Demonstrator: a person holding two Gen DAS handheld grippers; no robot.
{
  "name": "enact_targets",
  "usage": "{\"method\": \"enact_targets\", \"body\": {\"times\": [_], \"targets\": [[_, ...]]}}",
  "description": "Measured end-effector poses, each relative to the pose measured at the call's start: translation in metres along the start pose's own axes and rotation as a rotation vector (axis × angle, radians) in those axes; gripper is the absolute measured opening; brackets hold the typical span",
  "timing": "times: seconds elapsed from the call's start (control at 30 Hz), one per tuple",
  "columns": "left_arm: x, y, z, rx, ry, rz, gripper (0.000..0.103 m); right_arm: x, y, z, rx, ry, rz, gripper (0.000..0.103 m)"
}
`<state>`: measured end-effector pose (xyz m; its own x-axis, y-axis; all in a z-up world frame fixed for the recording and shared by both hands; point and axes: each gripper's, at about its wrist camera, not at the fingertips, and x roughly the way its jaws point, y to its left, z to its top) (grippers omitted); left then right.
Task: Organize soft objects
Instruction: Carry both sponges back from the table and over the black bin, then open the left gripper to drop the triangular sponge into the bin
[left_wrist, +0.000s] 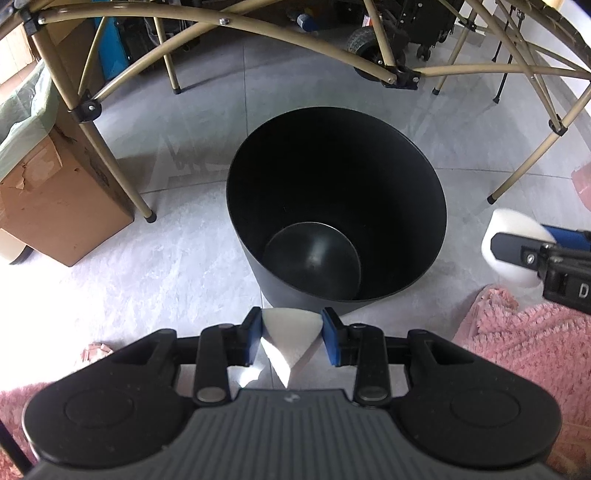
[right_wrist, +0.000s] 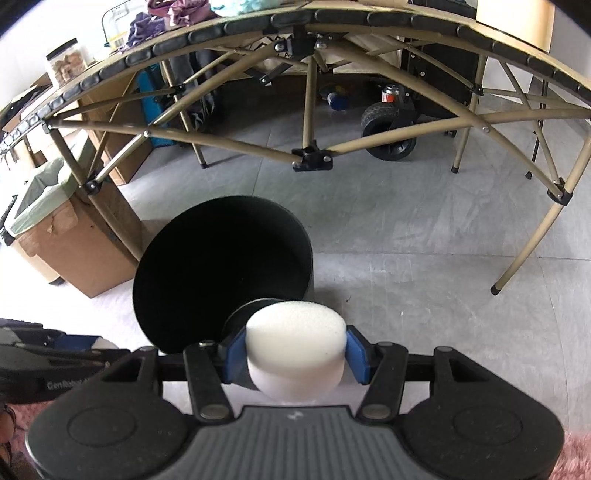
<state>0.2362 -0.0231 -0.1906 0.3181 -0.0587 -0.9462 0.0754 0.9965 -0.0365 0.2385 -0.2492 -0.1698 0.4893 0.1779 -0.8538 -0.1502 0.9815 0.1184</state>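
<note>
The left gripper (left_wrist: 291, 338) fingers are pinching a white foam wedge (left_wrist: 290, 332) and the right gripper (right_wrist: 295, 356) fingers are squeezing a round foam puck (right_wrist: 295, 350), both hovering short of the black bin (left_wrist: 332, 206), so either of the 2 pieces, released now, is likely missing it and landing on the floor (left_wrist: 177, 221).

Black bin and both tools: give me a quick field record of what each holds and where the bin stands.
left tool: shut on a white wedge-shaped sponge, just short of the bin's near rim
right tool: shut on a white round sponge, pads at its sides
black bin: upright on the grey tiled floor, open top
bin contents: bare in the part of the bottom that shows
pink rug: on the floor, right of the bin in the left wrist view
cardboard box: left of the bin, beside a table leg
</note>
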Motion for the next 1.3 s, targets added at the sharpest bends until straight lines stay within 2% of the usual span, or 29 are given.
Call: {"method": "enact_targets", "body": {"times": [0.37, 0.7, 1.0, 1.17, 1.3], "targets": [[0.004, -0.027, 0.033, 0.031, -0.017, -0.01, 0.035, -0.003, -0.013, 0.019, 0.017, -0.03, -0.037, 0.054], [0.023, -0.044, 0.071, -0.058, -0.015, -0.018, 0.035, 0.003, -0.028, 0.044, 0.029, -0.06, -0.09, 0.054], [0.054, -0.043, 0.089, -0.152, 0.056, -0.03, 0.035, 0.015, -0.037, 0.053, 0.043, -0.054, -0.106, 0.055], [0.061, -0.038, 0.087, -0.173, 0.08, -0.028, 0.035, 0.024, -0.041, 0.055, 0.058, -0.033, -0.11, 0.055], [0.064, -0.039, 0.089, -0.173, 0.094, -0.032, 0.039, 0.027, -0.04, 0.054, 0.059, -0.029, -0.111, 0.055]]}}
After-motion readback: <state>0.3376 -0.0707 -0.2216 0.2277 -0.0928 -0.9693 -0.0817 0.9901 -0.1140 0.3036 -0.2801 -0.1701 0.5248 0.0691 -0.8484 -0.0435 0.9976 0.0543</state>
